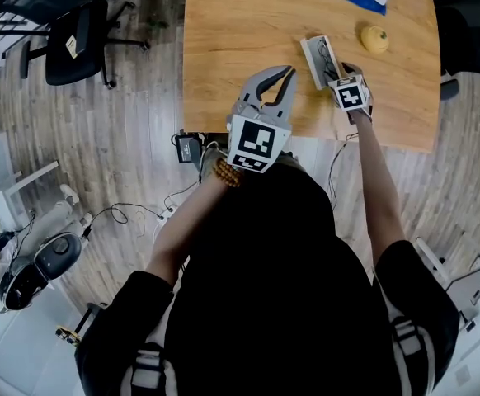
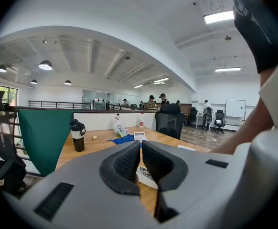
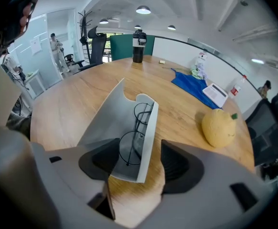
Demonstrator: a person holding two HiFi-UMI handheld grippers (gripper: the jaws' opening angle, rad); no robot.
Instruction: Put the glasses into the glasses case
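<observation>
Glasses [image 3: 138, 128] are lying folded inside the open white glasses case [image 3: 103, 111], which is resting on the wooden worktop [image 1: 240, 40] near a yellow fruit [image 3: 219, 126]. Right tongs [image 3: 140, 158] are standing released, jaws apart astride the case's near end without pressing it. Left tongs [image 2: 141, 159] are hovering clenched and empty over the worktop's near edge.

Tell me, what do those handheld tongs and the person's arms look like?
The left tongs and right tongs are chunky light-grey plastic, with dark ribbed pads lining the curved jaws. Each carries a cube printed with black-and-white square markers. The person wears a black short-sleeved top and a brown bead bracelet on the left wrist.
</observation>
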